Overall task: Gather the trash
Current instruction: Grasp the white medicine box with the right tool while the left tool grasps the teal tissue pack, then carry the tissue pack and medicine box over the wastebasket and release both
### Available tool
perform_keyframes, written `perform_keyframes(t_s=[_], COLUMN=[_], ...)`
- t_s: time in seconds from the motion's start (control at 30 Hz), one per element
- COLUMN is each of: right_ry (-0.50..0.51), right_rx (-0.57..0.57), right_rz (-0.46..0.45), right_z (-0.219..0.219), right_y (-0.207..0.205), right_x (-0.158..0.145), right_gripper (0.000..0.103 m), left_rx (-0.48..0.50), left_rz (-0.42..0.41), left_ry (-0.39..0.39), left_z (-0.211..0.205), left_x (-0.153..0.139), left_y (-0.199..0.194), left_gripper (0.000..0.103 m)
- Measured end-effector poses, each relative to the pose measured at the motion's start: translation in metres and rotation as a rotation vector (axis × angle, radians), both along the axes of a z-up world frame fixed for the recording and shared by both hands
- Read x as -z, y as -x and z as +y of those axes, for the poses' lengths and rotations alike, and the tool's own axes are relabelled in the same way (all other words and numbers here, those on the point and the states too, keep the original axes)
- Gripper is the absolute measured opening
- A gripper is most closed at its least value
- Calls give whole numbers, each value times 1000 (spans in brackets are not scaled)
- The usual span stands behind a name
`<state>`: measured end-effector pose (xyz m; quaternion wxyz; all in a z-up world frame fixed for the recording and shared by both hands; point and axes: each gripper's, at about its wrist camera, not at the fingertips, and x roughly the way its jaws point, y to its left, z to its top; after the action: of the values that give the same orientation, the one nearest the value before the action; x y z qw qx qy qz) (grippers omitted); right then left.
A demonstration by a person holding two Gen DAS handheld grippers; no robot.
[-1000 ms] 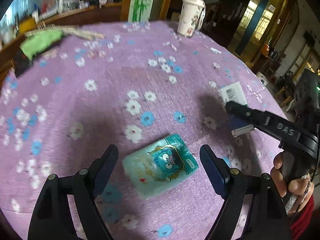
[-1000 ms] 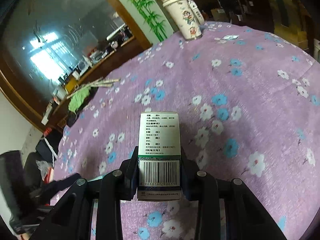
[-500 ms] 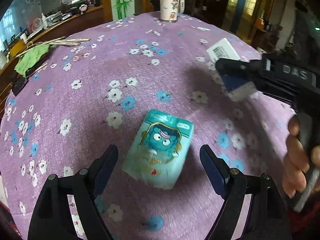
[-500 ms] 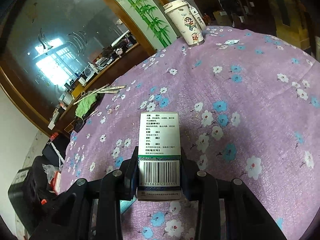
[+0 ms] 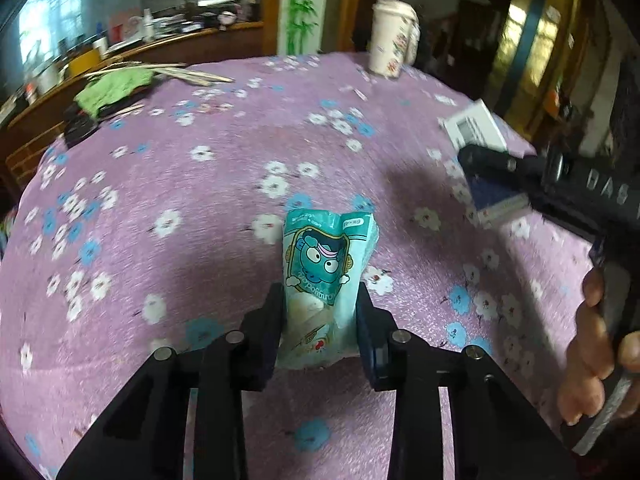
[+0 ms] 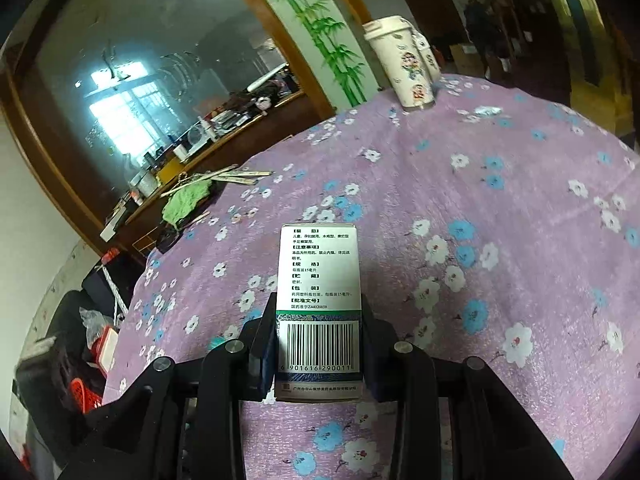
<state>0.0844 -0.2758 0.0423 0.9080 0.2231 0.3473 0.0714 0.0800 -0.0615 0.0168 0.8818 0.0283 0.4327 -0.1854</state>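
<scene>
My left gripper (image 5: 320, 320) is shut on a teal tissue pack (image 5: 324, 272) with a cartoon face, held upright just above the purple flowered tablecloth (image 5: 180, 184). My right gripper (image 6: 318, 344) is shut on a white medicine box (image 6: 318, 296) with a barcode, held above the cloth. In the left wrist view the right gripper (image 5: 480, 160) and the medicine box (image 5: 474, 128) show at the right, held by a hand (image 5: 592, 352).
A lidded paper cup (image 5: 390, 38) stands at the table's far edge; it also shows in the right wrist view (image 6: 400, 62). A green cloth (image 5: 114, 86) and chopsticks (image 5: 180, 72) lie at the far left. Small scraps (image 6: 486, 111) lie near the cup.
My left gripper has shut on the tissue pack, which lay flat between the open fingers before, and it now stands upright. The right gripper still holds the box.
</scene>
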Motion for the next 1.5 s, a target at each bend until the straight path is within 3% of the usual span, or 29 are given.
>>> perform_keyframes(t_s=[0.4, 0.7, 1.0, 1.5], right_ry=[39, 75, 107, 131], right_rx=[-153, -279, -365, -416], right_rz=[-46, -59, -76, -37], right_z=[42, 96, 142, 174], right_y=[9, 62, 109, 119], right_x=[-14, -37, -33, -25], right_gripper=[37, 37, 37, 37], left_rx=[-184, -269, -304, -340], left_rz=[-95, -129, -165, -194], left_ry=[-5, 8, -12, -8], left_z=[67, 116, 132, 156], left_x=[-34, -47, -49, -49], left_y=[48, 95, 125, 147], left_gripper=[33, 33, 33, 34])
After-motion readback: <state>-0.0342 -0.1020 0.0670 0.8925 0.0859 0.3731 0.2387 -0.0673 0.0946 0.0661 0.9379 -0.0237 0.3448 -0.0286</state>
